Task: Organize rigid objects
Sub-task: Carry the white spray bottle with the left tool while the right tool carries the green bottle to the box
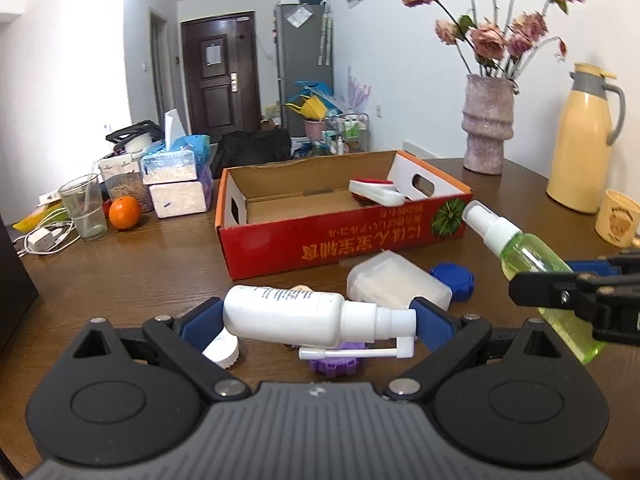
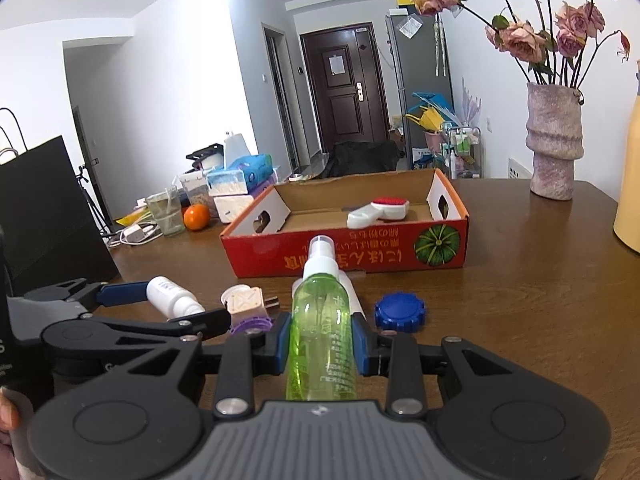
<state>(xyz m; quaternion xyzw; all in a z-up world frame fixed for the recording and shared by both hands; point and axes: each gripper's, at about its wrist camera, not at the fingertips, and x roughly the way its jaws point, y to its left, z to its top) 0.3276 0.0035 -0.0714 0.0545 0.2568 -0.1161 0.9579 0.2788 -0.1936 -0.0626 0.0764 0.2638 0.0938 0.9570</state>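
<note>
My left gripper (image 1: 316, 322) is shut lengthwise on a white spray bottle (image 1: 288, 314), held a little above the wooden table (image 1: 160, 272); from the right wrist view, the same bottle (image 2: 170, 296) sits in the left gripper (image 2: 168, 302). My right gripper (image 2: 321, 344) is shut on a green spray bottle (image 2: 322, 320), nozzle pointing ahead, also visible at the right of the left wrist view (image 1: 532, 252). Ahead lies an open red cardboard box (image 1: 320, 240) (image 2: 360, 256) with a white and red brush (image 1: 376, 194) (image 2: 380, 210) inside.
On the table before the box lie a translucent white container (image 1: 396, 284), a blue cap (image 2: 400, 311), a purple cap (image 1: 336, 364), a white cap (image 1: 222, 350) and a peach plug (image 2: 246, 302). A vase (image 1: 488, 124), thermos (image 1: 580, 140), mug (image 1: 618, 218), glass (image 1: 84, 206) and orange (image 1: 125, 212) stand around.
</note>
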